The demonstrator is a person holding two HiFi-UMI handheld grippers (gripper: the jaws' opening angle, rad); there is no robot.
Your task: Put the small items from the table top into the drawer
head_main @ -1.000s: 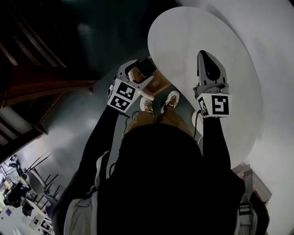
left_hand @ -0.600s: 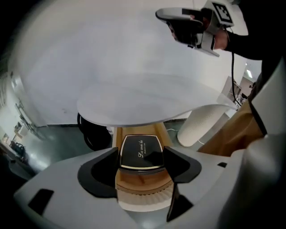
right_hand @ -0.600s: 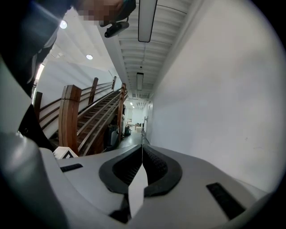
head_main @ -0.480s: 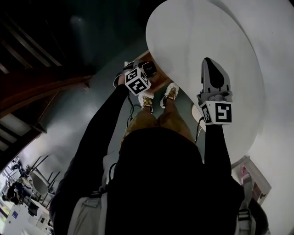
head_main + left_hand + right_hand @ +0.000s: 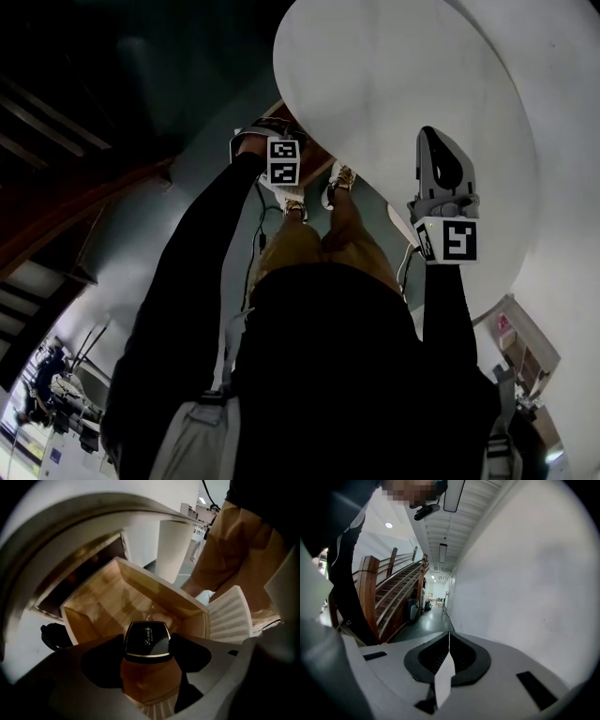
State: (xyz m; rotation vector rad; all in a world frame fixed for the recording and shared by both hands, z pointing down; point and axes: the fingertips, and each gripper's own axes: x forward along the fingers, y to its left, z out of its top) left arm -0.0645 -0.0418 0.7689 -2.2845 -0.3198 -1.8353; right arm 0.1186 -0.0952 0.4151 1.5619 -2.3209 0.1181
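Observation:
My left gripper (image 5: 147,659) is shut on a small bottle (image 5: 146,641) with an amber body and a black, gold-rimmed cap. It hangs over the open wooden drawer (image 5: 93,606), whose inside looks bare where it shows. In the head view the left gripper (image 5: 272,136) reaches under the near edge of the round white table (image 5: 403,84), at the drawer (image 5: 317,169). My right gripper (image 5: 434,141) hovers over the table's right part, shut with nothing between its jaws (image 5: 449,639). No small items show on the table top.
The table's white pedestal (image 5: 173,550) stands behind the drawer. The person's tan trouser legs (image 5: 234,550) and shoes (image 5: 339,178) are right beside the drawer. A wooden staircase (image 5: 389,602) runs along the left over a dark floor.
My left gripper has carried the bottle away from the body, up to the drawer under the table's edge. The right gripper has hardly moved.

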